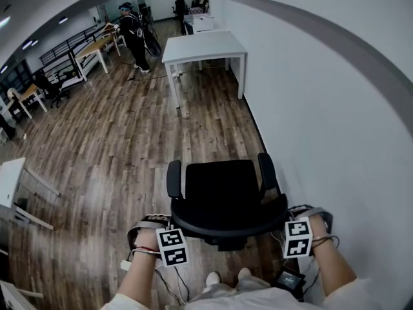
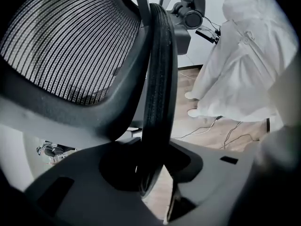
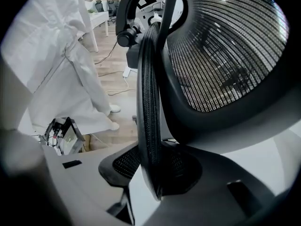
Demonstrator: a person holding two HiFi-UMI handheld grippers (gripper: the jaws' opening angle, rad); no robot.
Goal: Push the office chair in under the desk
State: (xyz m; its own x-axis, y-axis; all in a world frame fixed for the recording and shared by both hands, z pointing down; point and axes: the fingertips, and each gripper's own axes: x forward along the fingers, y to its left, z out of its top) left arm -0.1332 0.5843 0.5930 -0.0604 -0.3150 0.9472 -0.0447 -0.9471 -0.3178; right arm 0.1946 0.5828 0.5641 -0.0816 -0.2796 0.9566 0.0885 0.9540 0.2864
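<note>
In the head view the chair (image 1: pixel 222 196) stood beside the wall, well apart from the desk (image 1: pixel 203 47), with the left gripper (image 1: pixel 157 228) and right gripper (image 1: pixel 308 219) at its backrest (image 1: pixel 226 230). In the left gripper view the jaws were clamped on the backrest (image 2: pixel 157 93). In the right gripper view they gripped the backrest (image 3: pixel 148 107) likewise. The grip seemed made, and next came a long, straight push towards the desk.

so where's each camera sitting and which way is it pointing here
Head view: on the person's head, looking steeply down on the office chair and, further off, the desk; forearms, shoes, left gripper and right gripper show.
Left gripper view: rides the left gripper, looking along its jaws, closed on the backrest rim; white clothing behind.
Right gripper view: rides the right gripper, jaws closed on the backrest's other edge.
Shared: both gripper views show the backrest mesh and the person's white clothing.
</note>
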